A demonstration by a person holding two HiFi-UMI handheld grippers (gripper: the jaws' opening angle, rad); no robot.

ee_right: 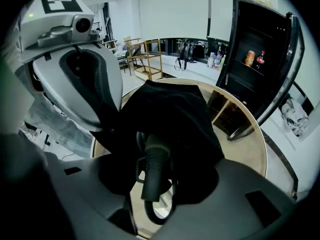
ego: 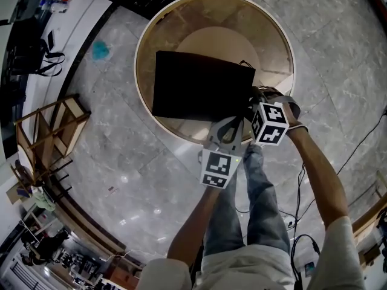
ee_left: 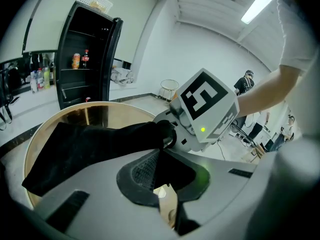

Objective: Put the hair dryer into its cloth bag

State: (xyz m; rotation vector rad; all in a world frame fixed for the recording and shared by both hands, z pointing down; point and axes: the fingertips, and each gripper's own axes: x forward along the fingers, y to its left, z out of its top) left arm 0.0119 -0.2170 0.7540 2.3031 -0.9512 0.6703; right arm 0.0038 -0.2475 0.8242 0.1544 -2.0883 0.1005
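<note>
A black cloth bag [ego: 199, 86] lies flat on the round wooden table [ego: 145, 47]. Both grippers meet at its near right corner. My left gripper [ego: 237, 124] is shut on the bag's edge [ee_left: 90, 149], with cloth pinched between its pads [ee_left: 145, 169]. My right gripper [ego: 257, 101] holds the hair dryer, which is almost wholly inside the bag [ee_right: 170, 109]. Only the dark ribbed handle end [ee_right: 152, 169] and a loop of cord [ee_right: 160, 214] stick out between the jaws. The left gripper [ee_right: 107, 126] shows close by in the right gripper view.
A tall black cabinet [ee_left: 85, 64] with bottles stands beyond the table. On the marble floor to the left are a wooden rack [ego: 51, 128] and a teal object [ego: 100, 51]. Cables [ego: 299, 186] trail on the right, by the person's legs [ego: 254, 204].
</note>
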